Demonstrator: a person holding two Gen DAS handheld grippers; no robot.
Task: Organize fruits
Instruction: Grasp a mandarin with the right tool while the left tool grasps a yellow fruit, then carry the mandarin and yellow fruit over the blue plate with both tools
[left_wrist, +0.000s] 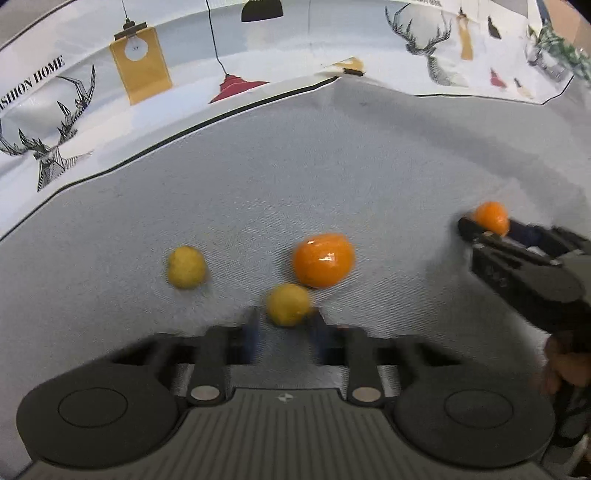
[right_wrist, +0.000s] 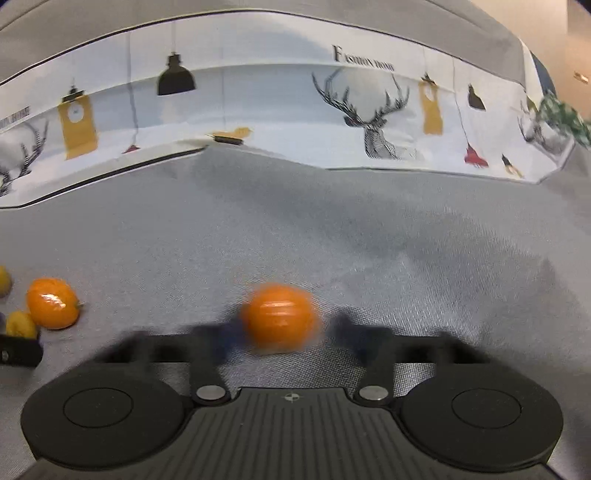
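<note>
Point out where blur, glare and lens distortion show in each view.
Left wrist view: the near yellow fruit and the gripper fingertips are smeared by motion; glare streaks the big orange; the cloth's black border line bows from the fisheye. Right wrist view: the orange between the jaws is heavily blurred; the printed backdrop curves.

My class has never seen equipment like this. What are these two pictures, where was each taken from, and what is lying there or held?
A person holds a claw in each hand, and a camera on each looks along its two fingers. One picture comes from the left claw, the other from the right claw. On the grey cloth lie a yellow fruit and a large orange fruit. The left claw is shut on a second yellow fruit. A smaller orange fruit sits between the right claw's fingers; blur hides any grip.
</note>
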